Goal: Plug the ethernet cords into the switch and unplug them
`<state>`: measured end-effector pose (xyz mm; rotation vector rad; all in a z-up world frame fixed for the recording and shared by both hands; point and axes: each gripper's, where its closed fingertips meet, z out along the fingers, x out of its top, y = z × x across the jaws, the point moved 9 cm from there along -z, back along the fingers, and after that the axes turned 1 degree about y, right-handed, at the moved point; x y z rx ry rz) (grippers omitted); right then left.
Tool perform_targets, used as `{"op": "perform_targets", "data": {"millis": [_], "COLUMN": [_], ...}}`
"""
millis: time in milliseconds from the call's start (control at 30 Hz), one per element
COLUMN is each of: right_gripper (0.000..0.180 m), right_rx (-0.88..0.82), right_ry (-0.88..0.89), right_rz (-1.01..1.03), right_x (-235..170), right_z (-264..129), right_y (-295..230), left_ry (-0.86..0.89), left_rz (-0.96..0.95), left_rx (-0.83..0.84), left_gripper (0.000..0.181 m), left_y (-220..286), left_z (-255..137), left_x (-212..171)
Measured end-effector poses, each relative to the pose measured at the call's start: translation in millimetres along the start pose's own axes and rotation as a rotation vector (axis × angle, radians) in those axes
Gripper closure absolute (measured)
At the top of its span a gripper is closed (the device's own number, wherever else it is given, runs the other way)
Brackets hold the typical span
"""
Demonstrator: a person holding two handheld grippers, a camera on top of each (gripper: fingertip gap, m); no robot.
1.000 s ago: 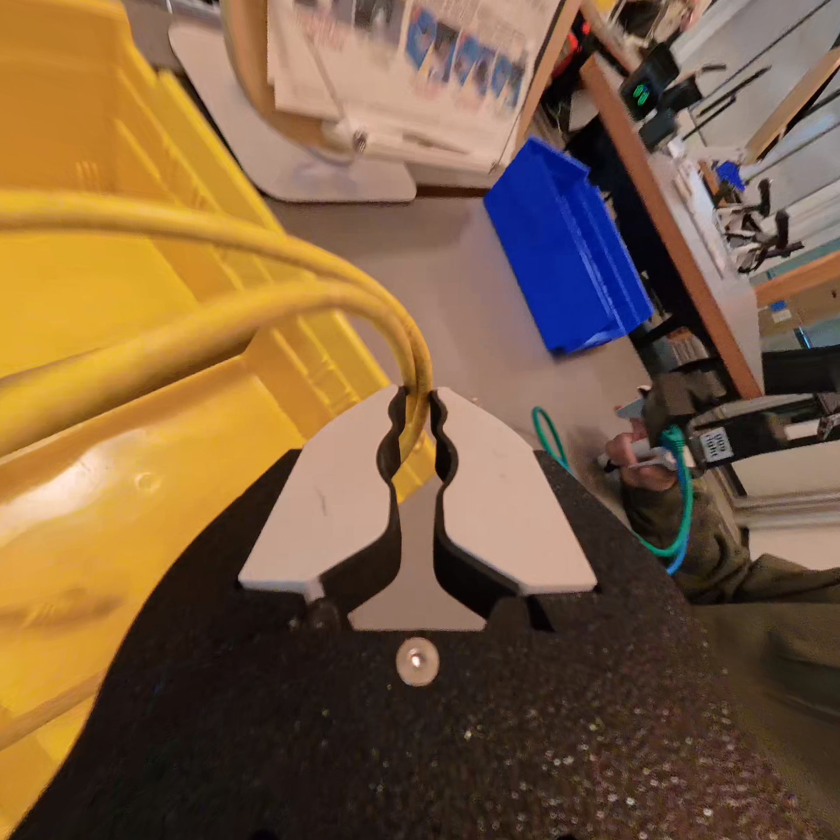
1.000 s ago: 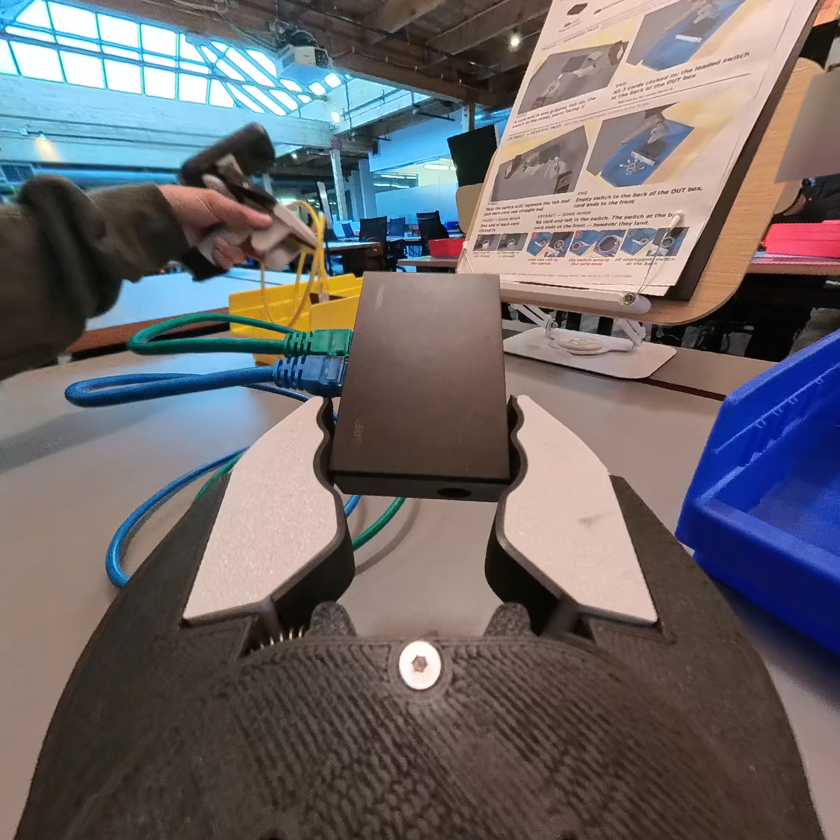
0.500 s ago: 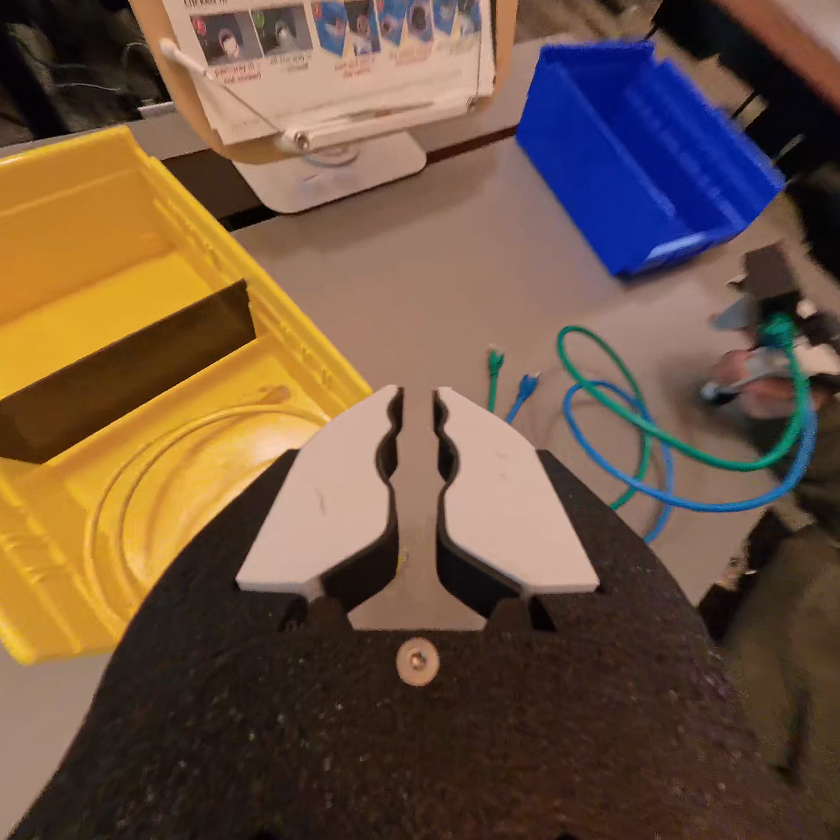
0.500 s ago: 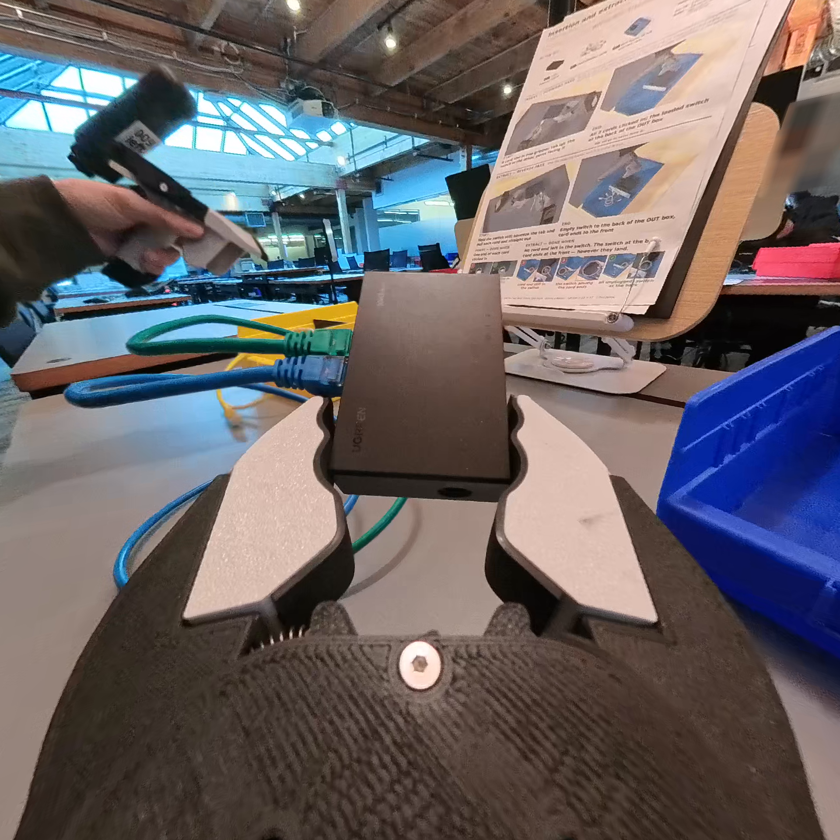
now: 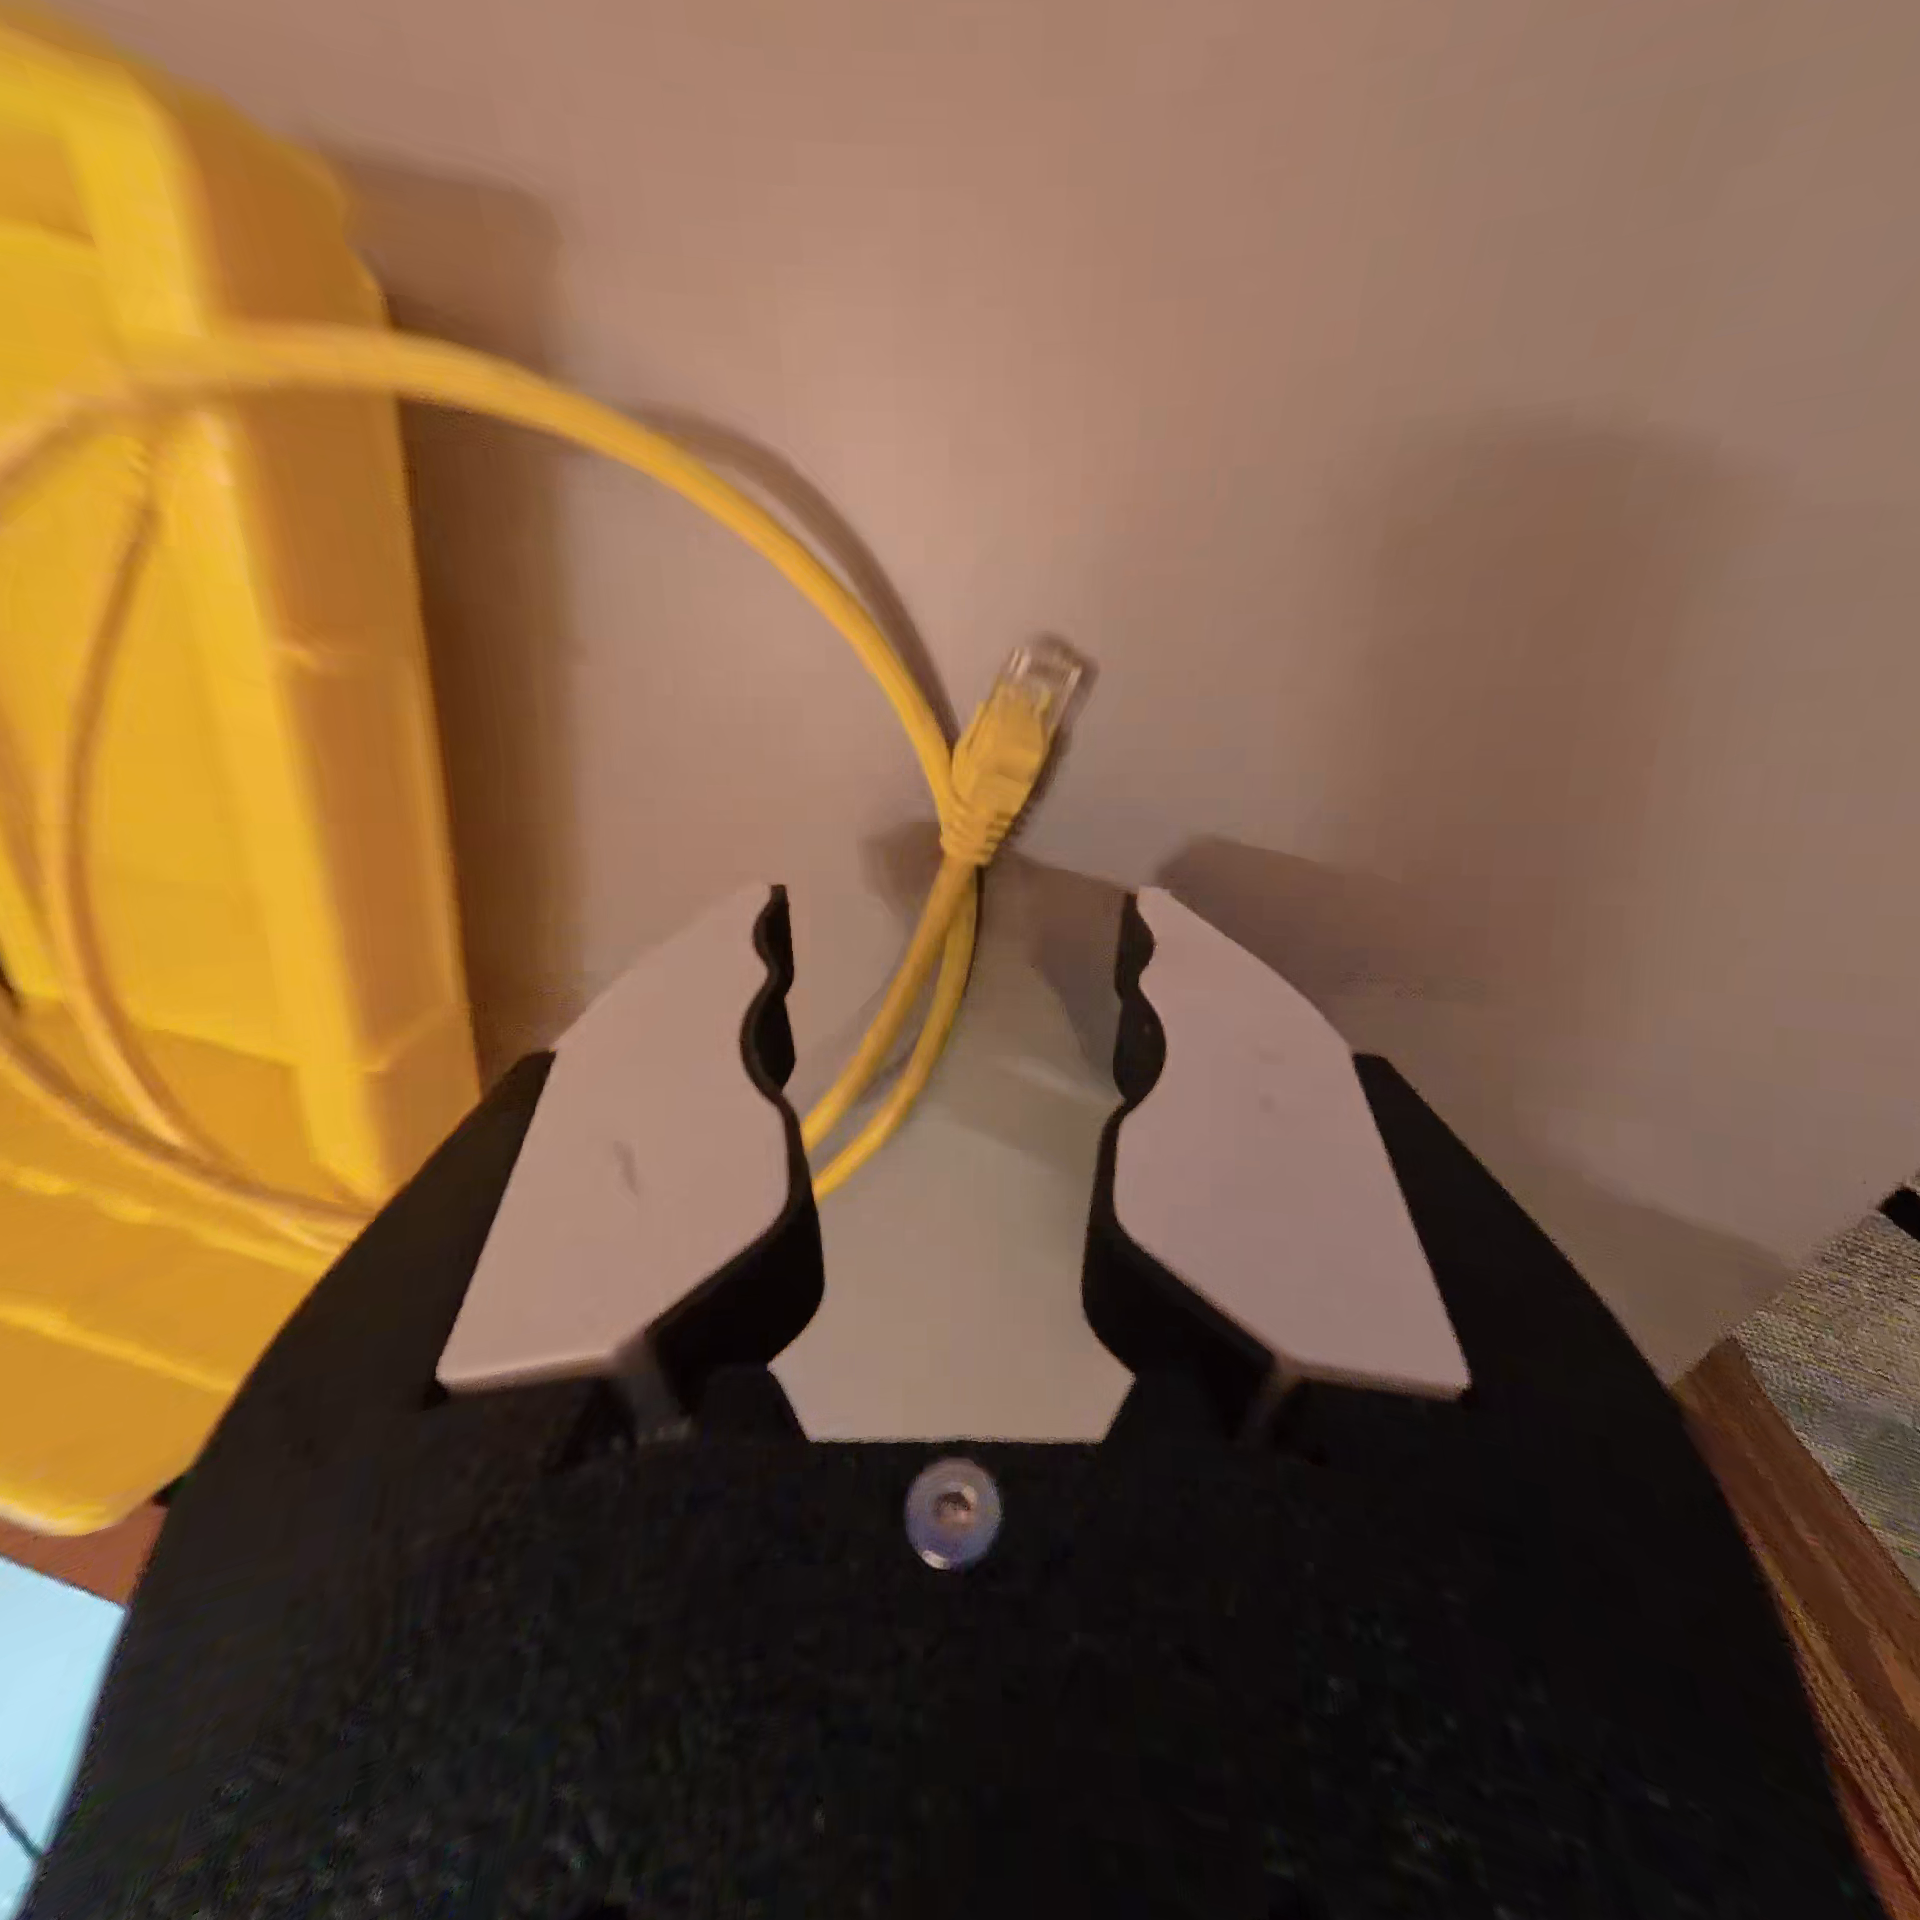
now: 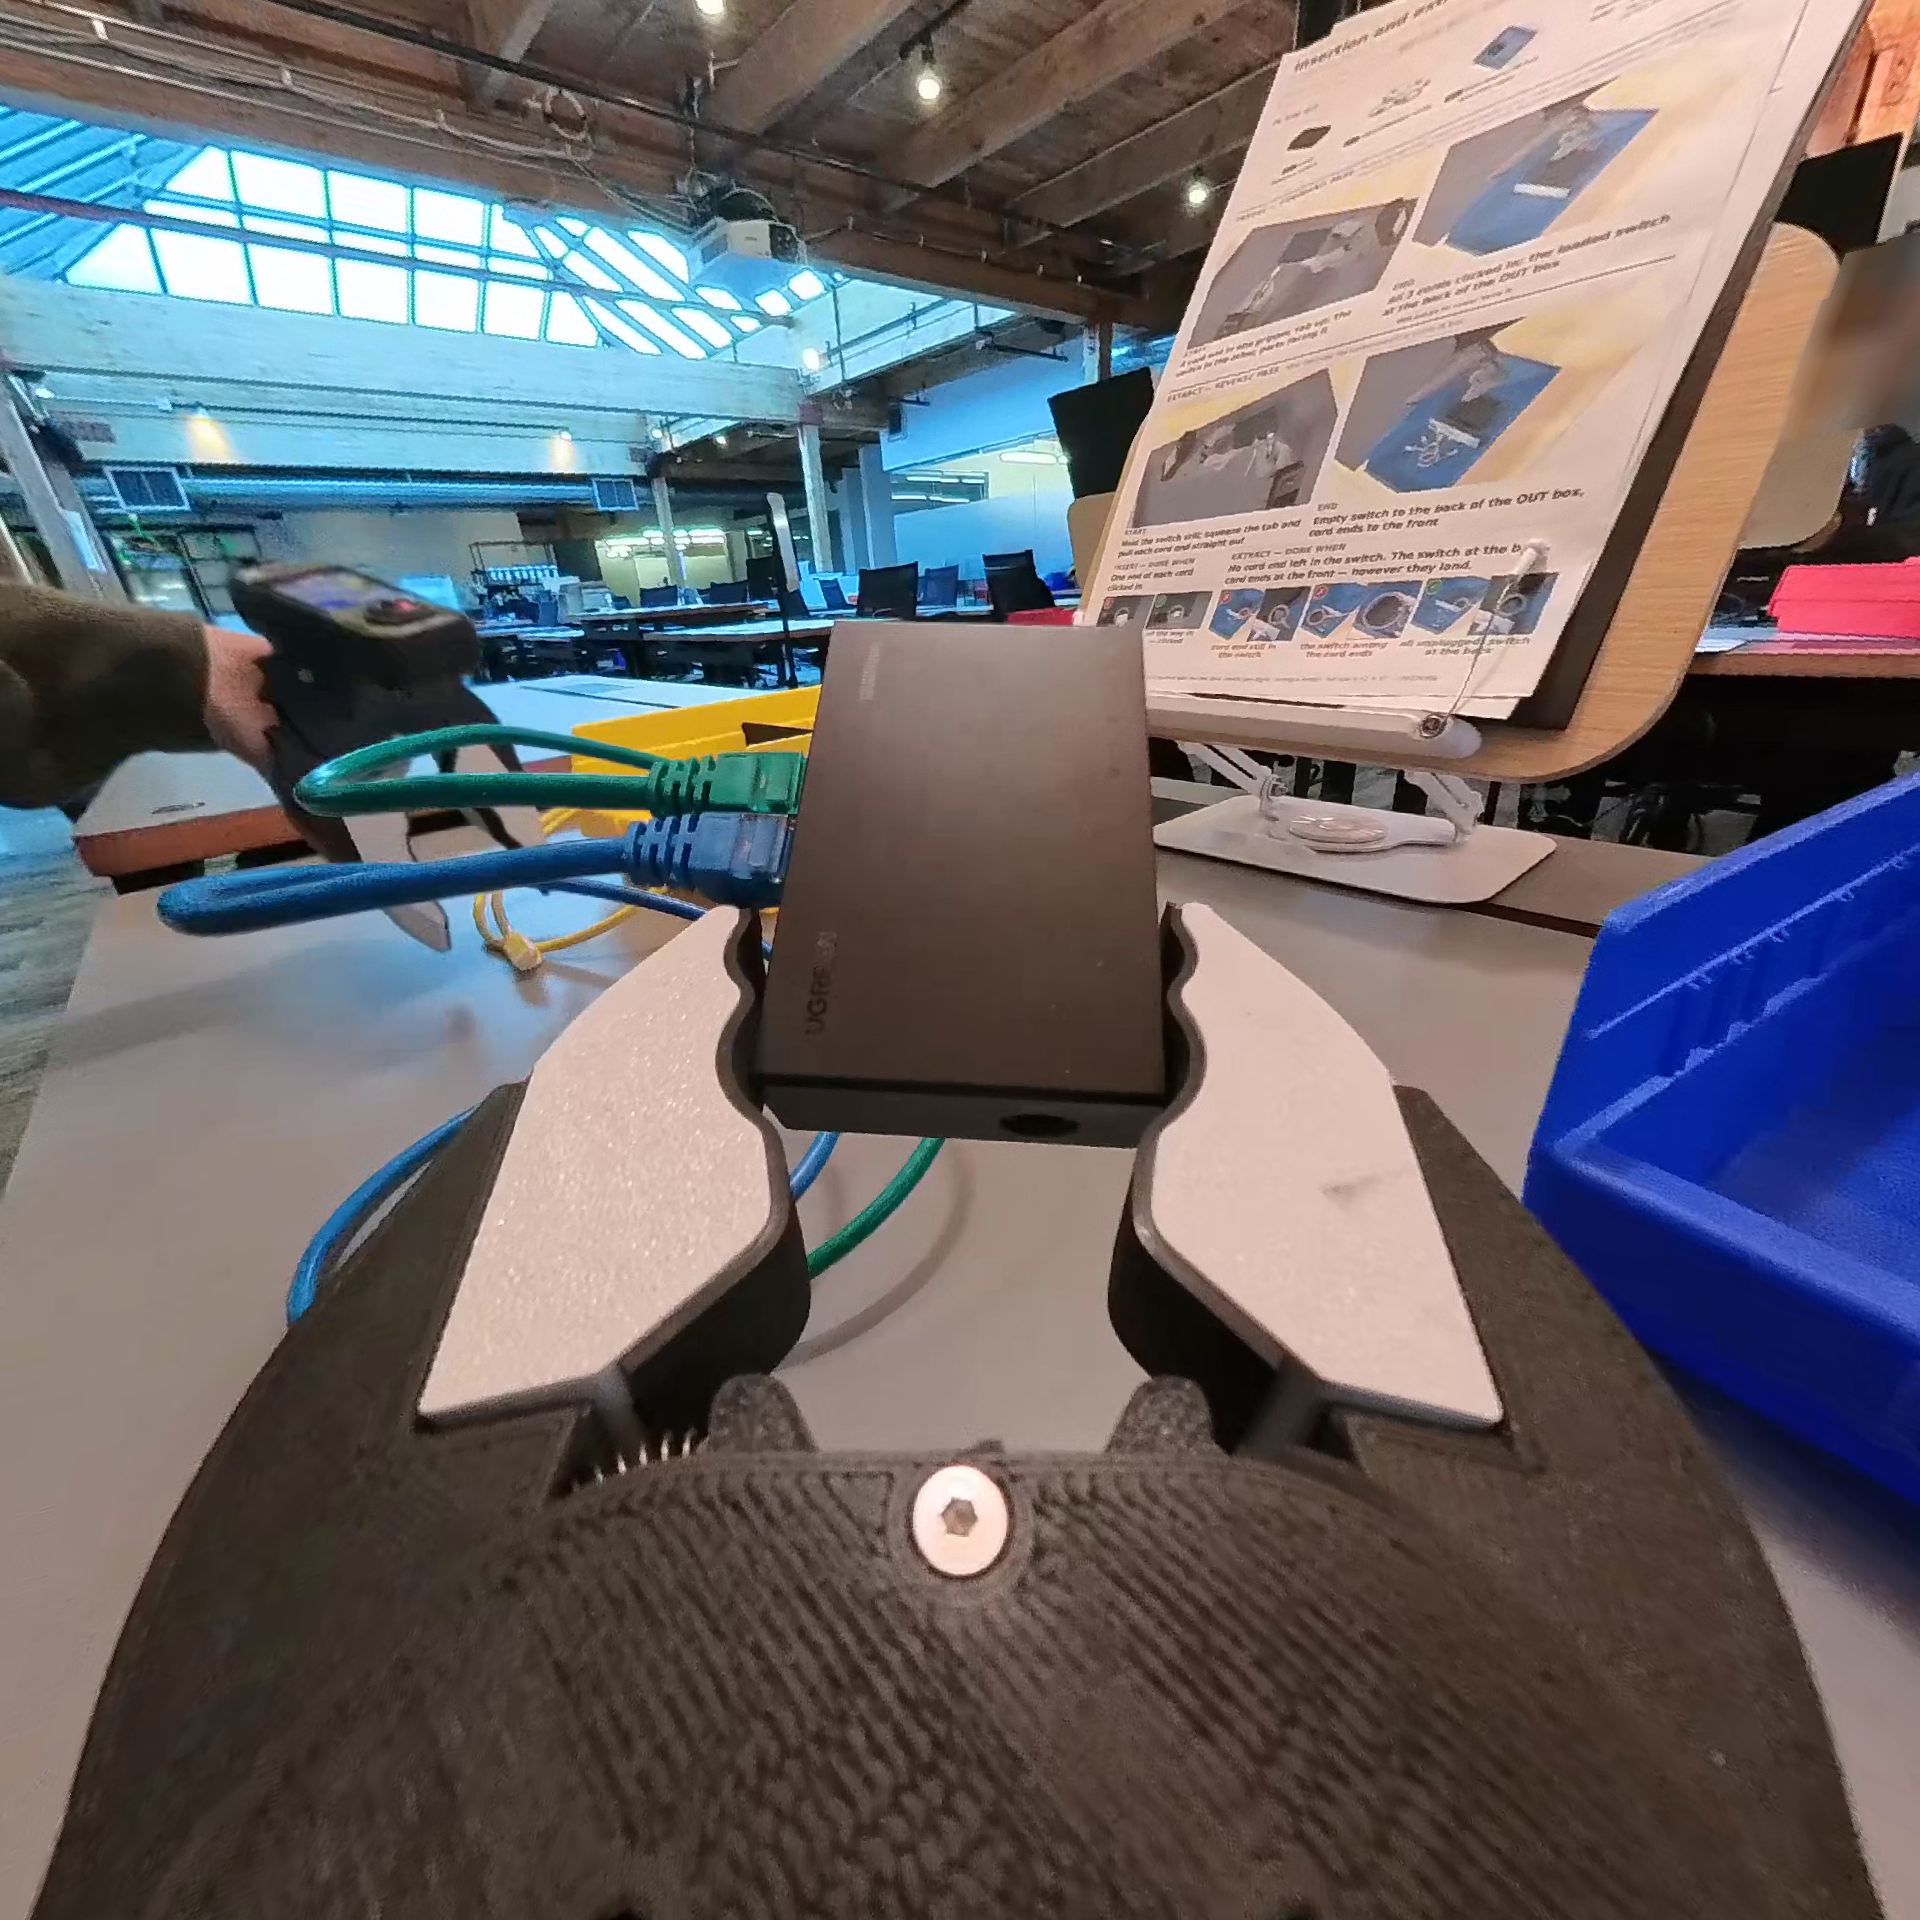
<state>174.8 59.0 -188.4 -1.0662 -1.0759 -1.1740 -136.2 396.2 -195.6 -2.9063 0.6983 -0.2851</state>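
My right gripper [image 6: 961, 997] is shut on the black switch [image 6: 971, 862] and holds it above the grey table. A green cord [image 6: 727, 784] and a blue cord [image 6: 717, 847] are plugged into the switch's left side. My left gripper [image 5: 954, 987] is open and points down at the table. The yellow cord [image 5: 727, 468] lies on the table, with its plug [image 5: 1013, 738] just beyond the fingertips and the cord running between the jaws. The left gripper also shows in the right wrist view [image 6: 416, 831], low over the yellow plug [image 6: 520, 948].
A yellow bin [image 5: 208, 831] stands left of the left gripper, with the cord trailing over it. A blue bin [image 6: 1766, 1091] sits right of the switch. An instruction sheet on a stand [image 6: 1403, 416] stands at the back. The table's edge [image 5: 1787, 1558] is at lower right.
The left gripper let go of the yellow cord, swung over the bin, then came down over the cord's plug on the table with its jaws opened wider. The right gripper stayed shut on the switch.
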Motion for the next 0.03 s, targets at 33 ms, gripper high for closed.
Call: {"op": "perform_targets", "data": {"millis": [33], "right_gripper": [0.107], "right_rx": [0.002], "right_ry": [-0.003], "right_rz": [-0.002], "right_x": [-0.1], "right_z": [0.3], "right_y": [-0.3], "left_ry": [0.006], "left_rz": [-0.021], "left_rx": [-0.011], "left_gripper": [0.122], "left_y": [-1.6], "left_z": [6.4], "left_x": [-5.7]}}
